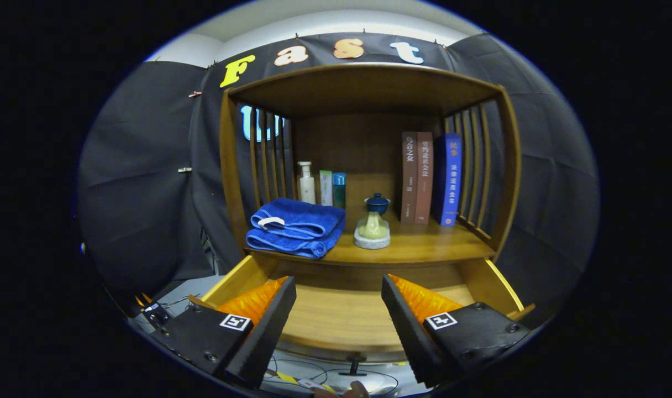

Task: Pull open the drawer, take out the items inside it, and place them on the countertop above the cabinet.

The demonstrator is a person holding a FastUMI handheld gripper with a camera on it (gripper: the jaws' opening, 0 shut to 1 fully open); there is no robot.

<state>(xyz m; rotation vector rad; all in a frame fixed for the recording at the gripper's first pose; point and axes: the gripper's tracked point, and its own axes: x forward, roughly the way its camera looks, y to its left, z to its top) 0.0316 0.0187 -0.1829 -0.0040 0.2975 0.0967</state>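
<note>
We see the drawer [341, 315] already pulled out below the countertop [424, 246], and the part of its floor that shows between the fingers is bare wood. On the countertop lie a folded blue towel [296, 226] and a small teapot [373, 224], with bottles [320, 188] and books [429, 178] behind. We judge the emptying nearly or fully done. Our gripper [339, 301] hangs over the drawer, fingers spread wide, holding nothing.
</note>
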